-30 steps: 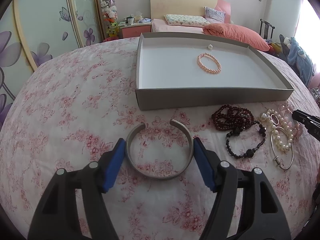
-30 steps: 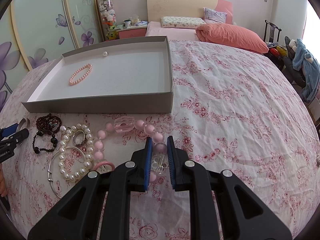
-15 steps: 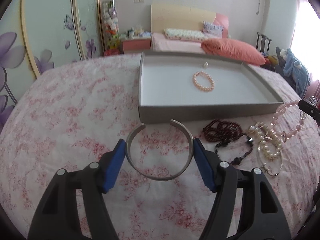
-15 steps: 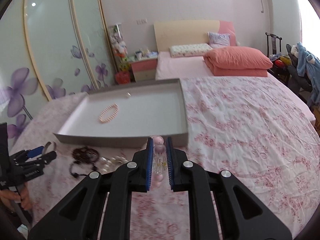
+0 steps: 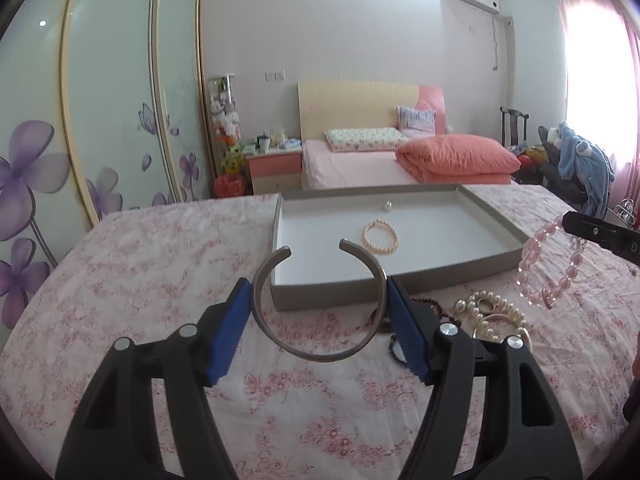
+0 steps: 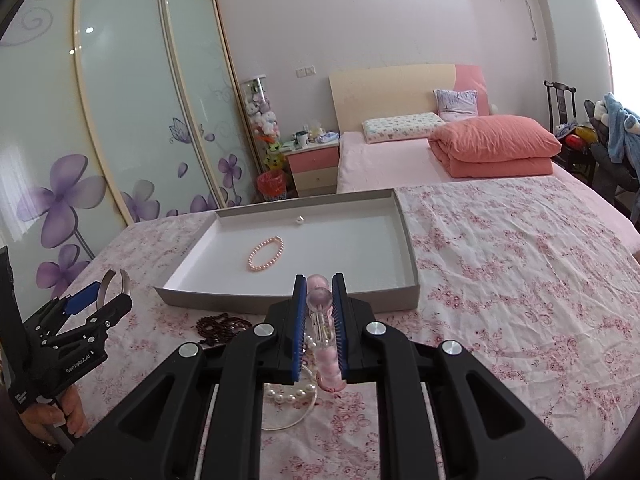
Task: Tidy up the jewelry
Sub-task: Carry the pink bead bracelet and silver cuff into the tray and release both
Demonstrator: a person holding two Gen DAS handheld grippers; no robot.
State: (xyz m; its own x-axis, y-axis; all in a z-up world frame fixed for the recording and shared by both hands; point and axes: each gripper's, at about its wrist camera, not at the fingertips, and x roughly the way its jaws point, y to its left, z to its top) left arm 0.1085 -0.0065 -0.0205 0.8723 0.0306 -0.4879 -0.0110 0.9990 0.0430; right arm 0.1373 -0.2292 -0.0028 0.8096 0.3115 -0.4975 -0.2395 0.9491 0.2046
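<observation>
My left gripper (image 5: 318,300) is shut on a silver open cuff bangle (image 5: 316,350) and holds it above the floral bedspread, just short of the grey tray (image 5: 400,294). My right gripper (image 6: 320,300) is shut on a pink bead bracelet (image 6: 328,364), which hangs below it; it also shows in the left wrist view (image 5: 548,264). The tray (image 6: 288,302) holds a peach pearl bracelet (image 5: 381,237) and a small pearl (image 5: 387,207).
On the bedspread in front of the tray lie a dark red bead bracelet (image 6: 222,326), a white pearl string (image 5: 494,312) and a thin silver bangle (image 6: 288,420). A bed with pillows, a nightstand and wardrobe doors stand behind.
Both grippers have lifted off the bedspread with their pieces: the cuff and the pink bead bracelet now hang in the air, closer to the tray's front wall.
</observation>
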